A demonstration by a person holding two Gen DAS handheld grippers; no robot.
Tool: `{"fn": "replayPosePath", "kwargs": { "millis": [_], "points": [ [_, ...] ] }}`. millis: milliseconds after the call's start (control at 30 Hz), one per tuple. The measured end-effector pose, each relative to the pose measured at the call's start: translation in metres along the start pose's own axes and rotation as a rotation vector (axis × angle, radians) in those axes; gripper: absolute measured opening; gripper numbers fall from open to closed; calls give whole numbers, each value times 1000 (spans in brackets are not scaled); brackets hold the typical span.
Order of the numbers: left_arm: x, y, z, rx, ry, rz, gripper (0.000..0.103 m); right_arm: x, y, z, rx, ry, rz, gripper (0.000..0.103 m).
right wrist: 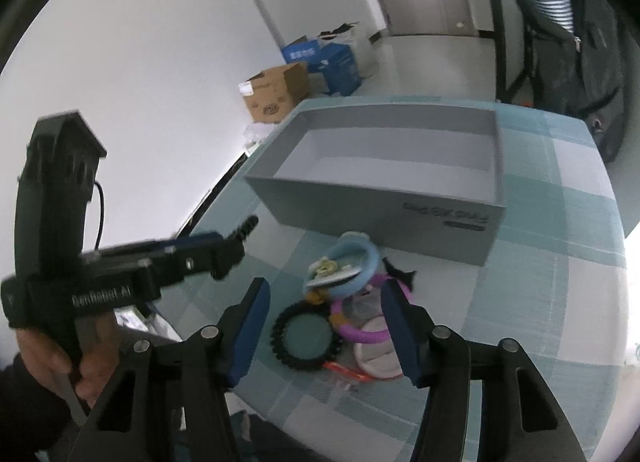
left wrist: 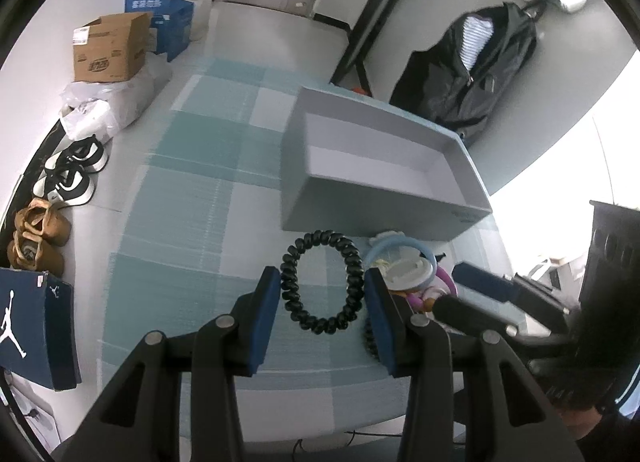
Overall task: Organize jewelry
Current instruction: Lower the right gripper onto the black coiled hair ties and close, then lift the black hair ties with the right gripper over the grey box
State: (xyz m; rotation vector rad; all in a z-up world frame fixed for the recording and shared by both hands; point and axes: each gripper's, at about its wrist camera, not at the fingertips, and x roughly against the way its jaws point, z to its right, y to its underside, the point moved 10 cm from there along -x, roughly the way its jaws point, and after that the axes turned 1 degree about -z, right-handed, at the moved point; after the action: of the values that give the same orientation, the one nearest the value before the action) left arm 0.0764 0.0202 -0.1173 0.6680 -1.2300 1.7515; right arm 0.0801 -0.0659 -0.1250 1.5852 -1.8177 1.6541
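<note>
My left gripper (left wrist: 322,294) is clamped on a black spiral hair tie (left wrist: 322,281), its blue pads pressing the coil's two sides, lifted over the cloth. My right gripper (right wrist: 326,326) hangs with jaws apart above the small heap: a second black coil tie (right wrist: 306,338), a purple ring (right wrist: 362,336), and a pale blue bangle (right wrist: 352,266) stacked on top, pads touching none of them. All of it lies on a teal-and-white checked tablecloth (left wrist: 192,190). Just beyond the heap stands an open grey box (left wrist: 376,166), white inside. Farther off, on the floor: sneakers (left wrist: 72,174) along the wall, a cardboard carton (left wrist: 110,48), a blue carton (left wrist: 164,18). A dark jacket (left wrist: 472,70) hangs over a chair behind the table.
</note>
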Motion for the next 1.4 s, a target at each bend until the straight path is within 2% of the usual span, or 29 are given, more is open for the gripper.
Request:
{"fn": "replayPosePath", "kwargs": {
  "millis": [100, 367, 600, 733, 833, 900, 933, 1000, 1167, 1400],
  "points": [
    [1, -3, -4, 15, -1, 7, 37, 2, 5, -4, 21, 0, -10, 53],
    [8, -9, -9, 41, 3, 33, 38, 8, 28, -41, 135, -90, -48, 53],
    [15, -11, -16, 60, 3, 53, 37, -16, 44, -56, 242, -19, -100, 50],
    [18, -12, -23, 82, -4, 64, 37, -38, 49, -50, 279, 61, -151, 35],
    [20, -13, -26, 91, -10, 68, 37, -45, 47, -52, 338, 128, -148, 27],
    [20, -13, -28, 95, -13, 71, 37, -48, 47, -56, 373, 155, -147, 18],
    [20, -13, -28, 96, -15, 72, 37, -49, 48, -59, 378, 144, -152, 9],
    [20, -14, -29, 94, -19, 73, 37, -50, 48, -62, 378, 154, -155, 9],
    [20, -14, -26, 85, -15, 76, 37, -42, 45, -64, 289, 52, -159, 9],
    [22, -17, -24, 87, -7, 84, 38, -11, 18, -67, 119, -158, -61, 9]
  ]
}}
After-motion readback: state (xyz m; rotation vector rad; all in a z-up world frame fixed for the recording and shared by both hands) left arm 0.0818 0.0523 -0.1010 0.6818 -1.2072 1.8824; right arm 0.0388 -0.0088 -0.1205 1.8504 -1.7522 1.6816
